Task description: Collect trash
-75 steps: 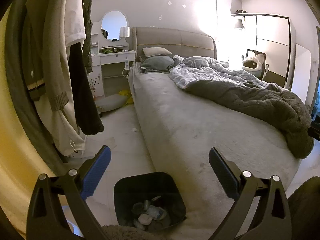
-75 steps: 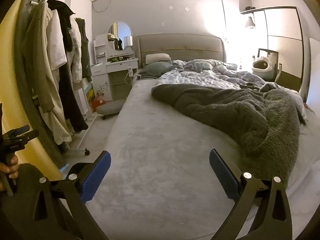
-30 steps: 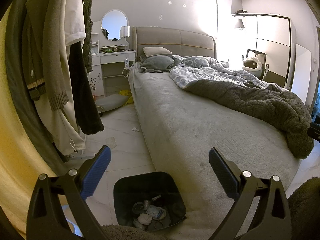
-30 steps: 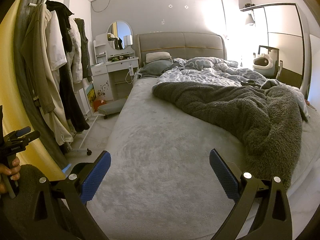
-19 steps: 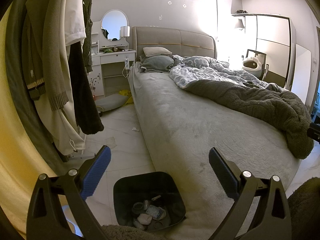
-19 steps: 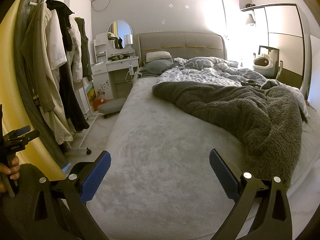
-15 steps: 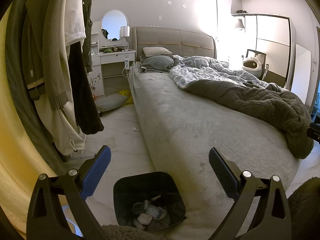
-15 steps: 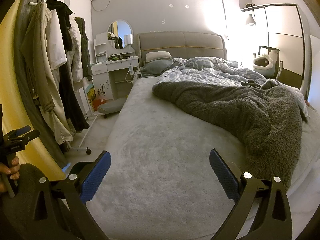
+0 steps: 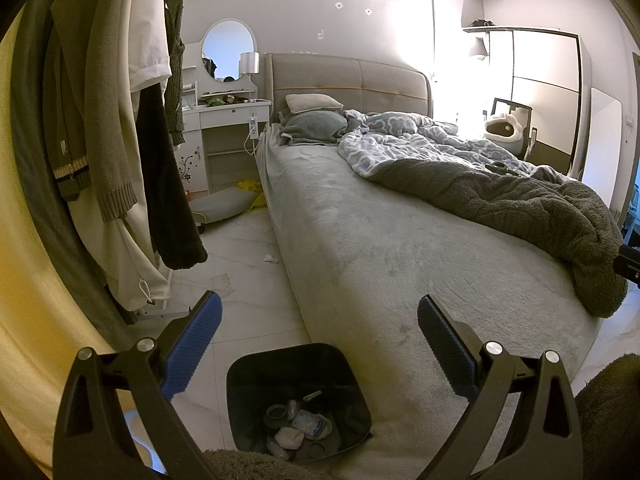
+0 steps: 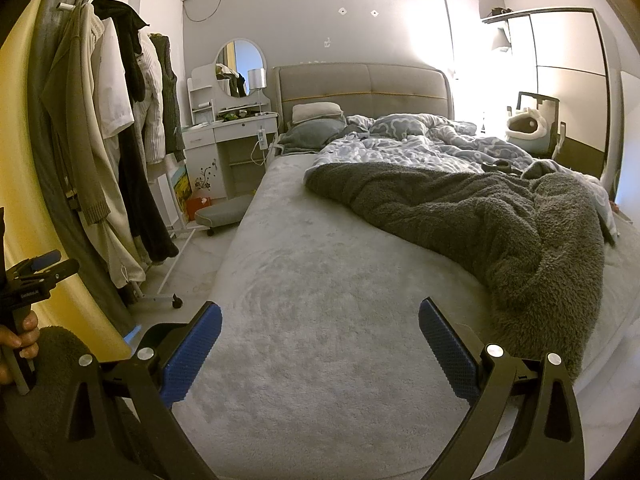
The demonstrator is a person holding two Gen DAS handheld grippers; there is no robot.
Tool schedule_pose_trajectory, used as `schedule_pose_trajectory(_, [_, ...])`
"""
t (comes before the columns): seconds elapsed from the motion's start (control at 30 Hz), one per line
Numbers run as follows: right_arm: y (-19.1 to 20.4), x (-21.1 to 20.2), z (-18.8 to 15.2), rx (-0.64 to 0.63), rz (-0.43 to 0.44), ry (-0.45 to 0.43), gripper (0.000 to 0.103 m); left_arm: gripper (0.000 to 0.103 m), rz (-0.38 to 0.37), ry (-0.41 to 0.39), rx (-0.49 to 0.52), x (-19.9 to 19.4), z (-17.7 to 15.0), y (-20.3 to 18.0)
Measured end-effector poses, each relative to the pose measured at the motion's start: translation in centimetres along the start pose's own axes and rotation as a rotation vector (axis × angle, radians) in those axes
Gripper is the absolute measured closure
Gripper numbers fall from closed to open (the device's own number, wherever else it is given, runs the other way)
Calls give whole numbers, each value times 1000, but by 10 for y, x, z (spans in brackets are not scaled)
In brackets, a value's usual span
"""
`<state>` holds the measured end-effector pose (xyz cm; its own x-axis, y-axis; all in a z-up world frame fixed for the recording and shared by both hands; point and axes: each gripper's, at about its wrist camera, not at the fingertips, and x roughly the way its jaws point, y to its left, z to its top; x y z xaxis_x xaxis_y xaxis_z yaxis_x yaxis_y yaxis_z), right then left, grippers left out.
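While both tools hang in the air with nothing between their pads, the left gripper [image 9: 318, 324] sits right above the black trash bin [image 9: 240, 380], fingers spread wide and empty. That bin stands on the pale floor [image 9: 240, 272] at the near left corner of the bed [image 9: 380, 248], touching or just beside the mattress edge, and it holds a pile of rubbish [image 9: 300, 428]: wrappers, a crumpled wad, some round lids. Farther along the floor, close by the bed's left side, lies a small white scrap [image 9: 271, 258], and near it a flat clear piece [image 9: 219, 282] by the hanging coats [image 9: 112, 128]. Over on the other side, the right gripper [image 10: 320, 326] is spread just as wide, hovering over the bare grey sheet, with the dark fleece blanket [image 10: 500, 216] heaped to the right. At the far left edge of that view a hand [image 10: 16, 340] grips the other tool's handle.
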<state>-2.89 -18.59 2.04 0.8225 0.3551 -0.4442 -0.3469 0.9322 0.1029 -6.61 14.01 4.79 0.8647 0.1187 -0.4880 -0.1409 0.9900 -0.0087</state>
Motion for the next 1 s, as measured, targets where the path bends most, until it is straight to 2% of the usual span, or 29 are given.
schedule_pose_trajectory(1.0, [-2,0,1,-3,0,3,3,3,5,8,1,1,0,-1])
